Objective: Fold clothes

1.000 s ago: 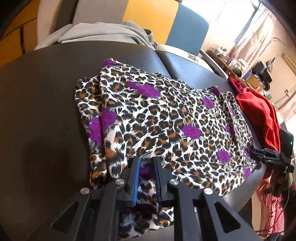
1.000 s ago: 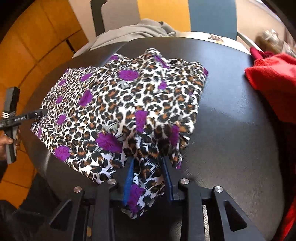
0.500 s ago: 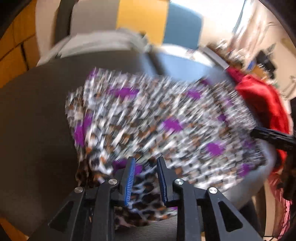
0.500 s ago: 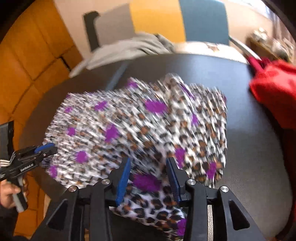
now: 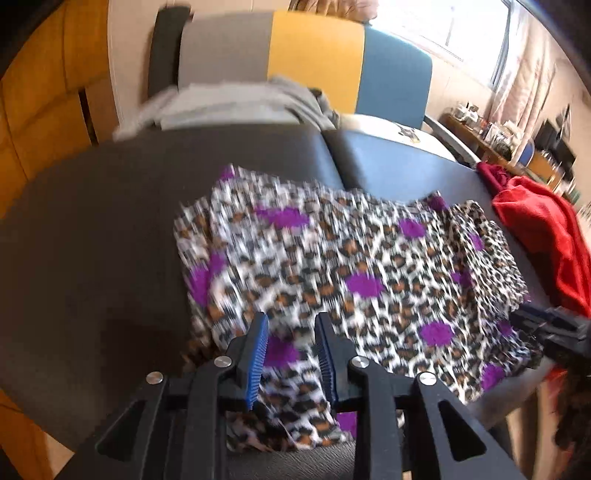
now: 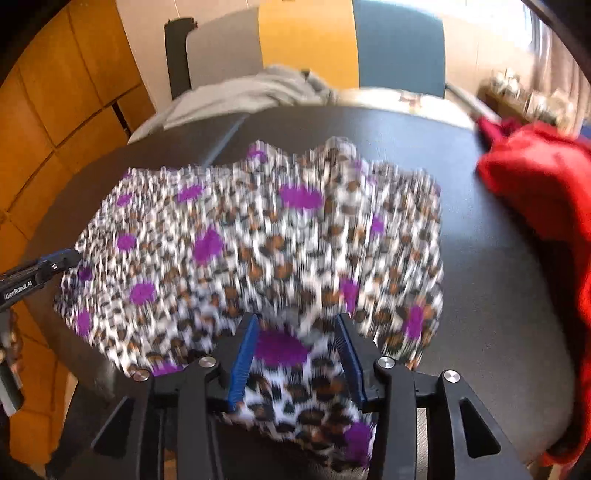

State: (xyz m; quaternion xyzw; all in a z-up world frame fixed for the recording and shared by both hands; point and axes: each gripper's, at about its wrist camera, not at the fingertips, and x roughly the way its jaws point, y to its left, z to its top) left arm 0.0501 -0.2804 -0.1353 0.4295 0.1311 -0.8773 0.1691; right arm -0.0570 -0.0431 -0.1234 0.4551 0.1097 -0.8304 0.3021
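While the leopard garment [image 5: 343,273] lies spread on the dark desk [image 5: 92,229], its near edge is seen between the parted jaws of the left gripper [image 5: 290,354] and right gripper [image 6: 295,354], so regripping would be needed before another fold.

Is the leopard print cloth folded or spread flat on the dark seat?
Partly folded: the leopard print cloth shows overlapping layers at its left edge, near edge hanging off the dark seat.

A dark, matte tabletop [image 5: 92,229] fills the foreground. Behind it stand chair backs in a row — grey [image 5: 221,48], mustard yellow [image 5: 314,48], blue [image 5: 395,81]. Orange wooden wall panels [image 6: 44,110] run on the left; a bright, curtained window [image 5: 476,33] glares on the right.
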